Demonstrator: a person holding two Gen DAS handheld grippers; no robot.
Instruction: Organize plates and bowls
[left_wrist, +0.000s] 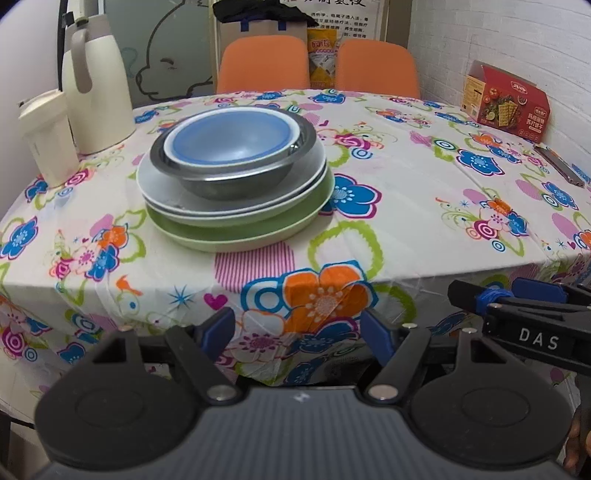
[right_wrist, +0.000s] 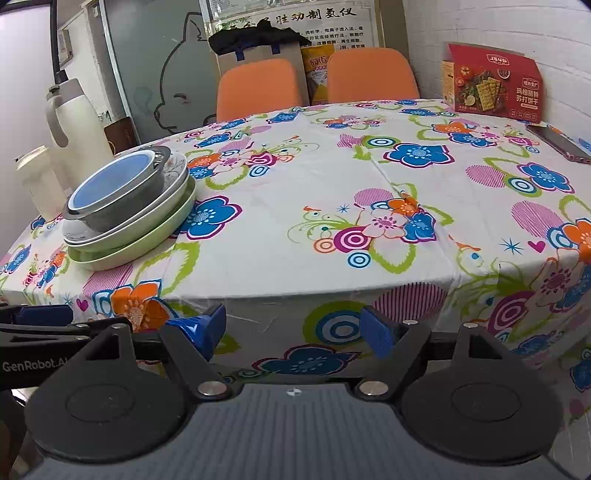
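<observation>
One stack stands on the flowered table: a blue bowl (left_wrist: 231, 138) inside a steel bowl (left_wrist: 236, 173), on white plates (left_wrist: 162, 184), on a green plate (left_wrist: 243, 232). The same stack shows at the left of the right wrist view, with the blue bowl (right_wrist: 110, 177), steel bowl (right_wrist: 122, 210) and green plate (right_wrist: 147, 240). My left gripper (left_wrist: 299, 332) is open and empty, held off the table's front edge, in front of the stack. My right gripper (right_wrist: 295, 332) is open and empty too, right of the stack and short of the edge. The right gripper's side (left_wrist: 524, 314) shows in the left wrist view.
A cream thermos jug (left_wrist: 92, 88) and a small cream bottle (left_wrist: 48, 140) stand left of the stack. A red cracker box (left_wrist: 506, 101) and a phone (right_wrist: 557, 142) lie at the far right. Two orange chairs (left_wrist: 266, 64) stand behind the table.
</observation>
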